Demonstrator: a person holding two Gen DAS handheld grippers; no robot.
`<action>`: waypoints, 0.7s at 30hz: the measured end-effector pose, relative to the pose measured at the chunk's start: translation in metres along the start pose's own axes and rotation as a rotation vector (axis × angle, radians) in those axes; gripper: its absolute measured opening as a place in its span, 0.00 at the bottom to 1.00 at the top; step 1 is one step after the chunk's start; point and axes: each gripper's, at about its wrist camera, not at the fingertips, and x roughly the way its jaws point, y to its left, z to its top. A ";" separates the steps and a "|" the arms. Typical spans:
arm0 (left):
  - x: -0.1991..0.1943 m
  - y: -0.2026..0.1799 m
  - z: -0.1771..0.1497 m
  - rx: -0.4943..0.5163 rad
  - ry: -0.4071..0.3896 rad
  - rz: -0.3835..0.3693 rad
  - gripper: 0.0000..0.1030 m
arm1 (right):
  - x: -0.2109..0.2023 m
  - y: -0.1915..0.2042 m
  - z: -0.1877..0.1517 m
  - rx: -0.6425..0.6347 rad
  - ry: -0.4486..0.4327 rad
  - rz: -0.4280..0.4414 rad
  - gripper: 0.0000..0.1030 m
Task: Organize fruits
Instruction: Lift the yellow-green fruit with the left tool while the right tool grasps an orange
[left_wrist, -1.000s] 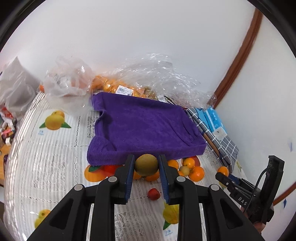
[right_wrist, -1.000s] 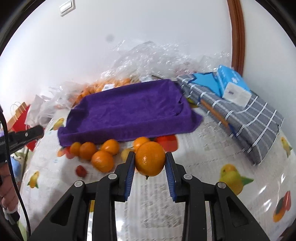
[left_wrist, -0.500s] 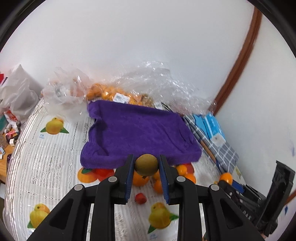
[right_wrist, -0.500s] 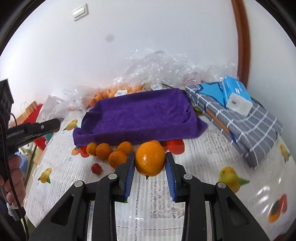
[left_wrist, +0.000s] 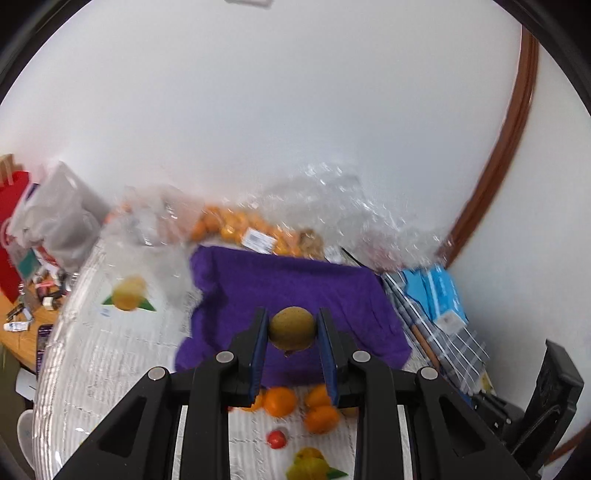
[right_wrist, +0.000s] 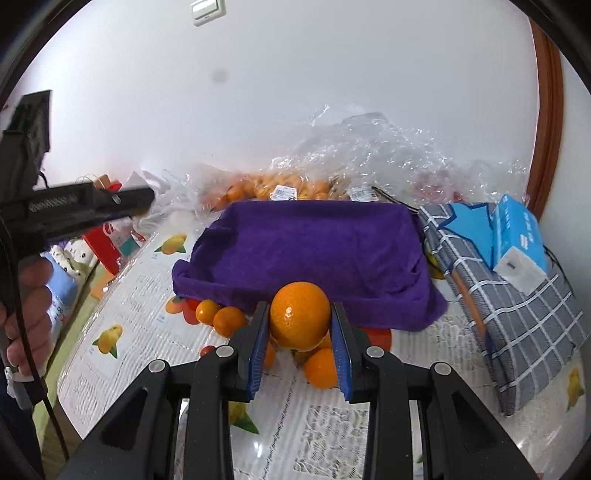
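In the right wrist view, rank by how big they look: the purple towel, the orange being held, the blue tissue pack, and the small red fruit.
1. purple towel
2. blue tissue pack
3. held orange, enlarged by nearness, so its rank is unsure
4. small red fruit

No text is legible to me in either view. White barcode labels sit on the bagged oranges behind the purple towel, but their print is too small to read. Lettering on my left gripper's body is blurred beyond reading.
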 end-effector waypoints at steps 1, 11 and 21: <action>-0.001 0.004 -0.005 -0.007 -0.010 0.008 0.24 | 0.002 0.001 -0.003 -0.003 -0.005 0.009 0.31; -0.002 0.029 -0.043 -0.051 0.100 0.021 0.24 | -0.003 0.011 -0.042 0.042 -0.003 -0.025 0.31; 0.020 0.028 -0.035 -0.026 0.057 0.003 0.24 | -0.011 -0.007 -0.018 0.067 -0.081 -0.124 0.31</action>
